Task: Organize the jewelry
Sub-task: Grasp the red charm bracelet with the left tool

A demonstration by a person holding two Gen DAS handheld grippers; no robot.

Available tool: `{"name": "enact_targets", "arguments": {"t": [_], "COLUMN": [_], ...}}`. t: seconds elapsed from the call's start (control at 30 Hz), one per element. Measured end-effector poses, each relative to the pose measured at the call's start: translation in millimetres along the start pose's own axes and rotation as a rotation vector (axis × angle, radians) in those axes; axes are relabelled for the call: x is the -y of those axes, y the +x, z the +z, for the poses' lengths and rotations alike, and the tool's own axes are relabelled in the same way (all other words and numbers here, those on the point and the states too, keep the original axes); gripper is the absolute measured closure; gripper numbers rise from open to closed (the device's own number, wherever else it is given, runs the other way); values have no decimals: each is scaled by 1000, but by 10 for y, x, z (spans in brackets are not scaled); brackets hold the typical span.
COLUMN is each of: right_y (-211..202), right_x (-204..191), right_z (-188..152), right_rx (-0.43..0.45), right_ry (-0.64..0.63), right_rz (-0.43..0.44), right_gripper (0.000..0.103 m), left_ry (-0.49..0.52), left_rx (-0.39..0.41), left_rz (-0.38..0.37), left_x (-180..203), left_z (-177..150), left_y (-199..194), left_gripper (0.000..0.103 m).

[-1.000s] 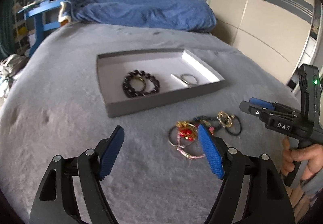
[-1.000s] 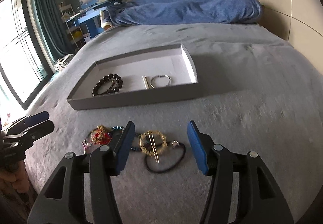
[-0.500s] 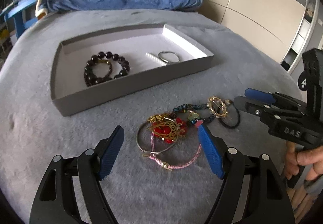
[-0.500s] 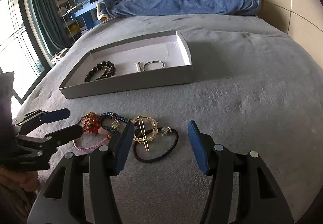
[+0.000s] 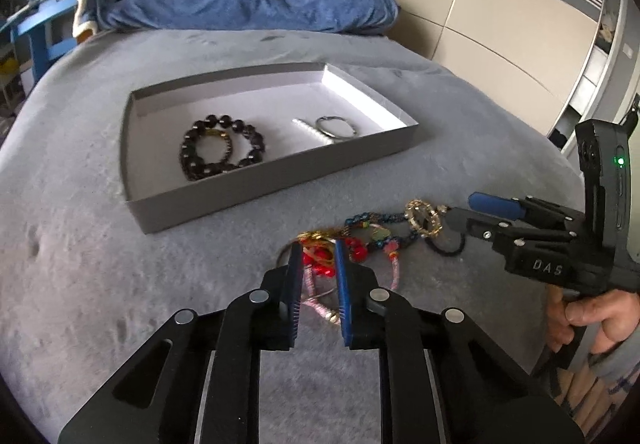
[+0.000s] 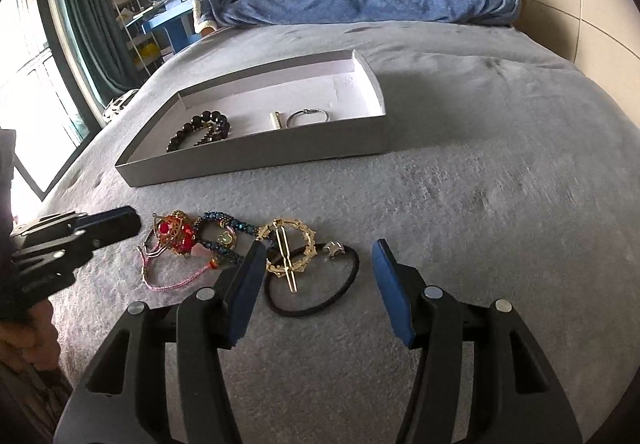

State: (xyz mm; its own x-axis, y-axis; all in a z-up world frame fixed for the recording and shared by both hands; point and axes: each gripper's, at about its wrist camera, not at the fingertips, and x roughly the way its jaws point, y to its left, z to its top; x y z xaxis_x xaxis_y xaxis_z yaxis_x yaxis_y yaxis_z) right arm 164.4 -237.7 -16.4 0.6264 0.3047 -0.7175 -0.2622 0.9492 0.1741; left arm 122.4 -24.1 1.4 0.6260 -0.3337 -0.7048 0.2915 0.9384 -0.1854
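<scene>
Two hand-held grippers are aimed at the loose jewelry heap on the grey bed. At nine o'clock of the heap, the left hand-held gripper [image 5: 316,258] is closing around the red-and-gold ornament [image 5: 318,254], seemingly to lift it into the grey tray [image 5: 240,188] (black bead bracelets [image 5: 220,148] already lie there). At three o'clock, the right hand-held gripper [image 6: 318,286] is held open over the gold hair clasp [image 6: 290,248] and black hair tie [image 6: 316,286], probably its next pick.

I've brought my left gripper [image 5: 317,258] in over the red-and-gold piece [image 5: 319,255]; its jaws, wide a second ago, are closing around it.
</scene>
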Motion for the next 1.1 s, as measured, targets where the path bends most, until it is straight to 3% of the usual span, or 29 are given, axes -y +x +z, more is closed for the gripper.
{"name": "enact_targets", "arguments": {"t": [0.17,0.23,0.4,0.5,0.83,0.9,1.1], "right_y": [11,23,59,87,110,119,97], "right_x": [37,31,17,31,26,-3,-6], "right_z": [-38,-63,-99,-108,-91,-80,-69], "right_rx": [-17,-28,-43,-49,-35,-34,-22], "right_ry": [8,1,-19,-14,-9,-15,-11], "right_rz": [-9,-7,-7,-7,1,3,8], "right_gripper": [48,47,43,43,43,43,43], "left_ry": [-32,-35,-23,4,18,11,15], "left_rx": [-18,-22,-26,-46,-113,-119,-60], "left_rz": [43,42,27,2,-3,-16,-9], "left_x": [-133,-161,-117,-49,-39,-48,-42], "left_z": [-63,-74,-64,-43,6,12,48], "left_y": [-67,-89,-52,53,382,410,259], "left_gripper": [86,81,55,50,48,52,53]}}
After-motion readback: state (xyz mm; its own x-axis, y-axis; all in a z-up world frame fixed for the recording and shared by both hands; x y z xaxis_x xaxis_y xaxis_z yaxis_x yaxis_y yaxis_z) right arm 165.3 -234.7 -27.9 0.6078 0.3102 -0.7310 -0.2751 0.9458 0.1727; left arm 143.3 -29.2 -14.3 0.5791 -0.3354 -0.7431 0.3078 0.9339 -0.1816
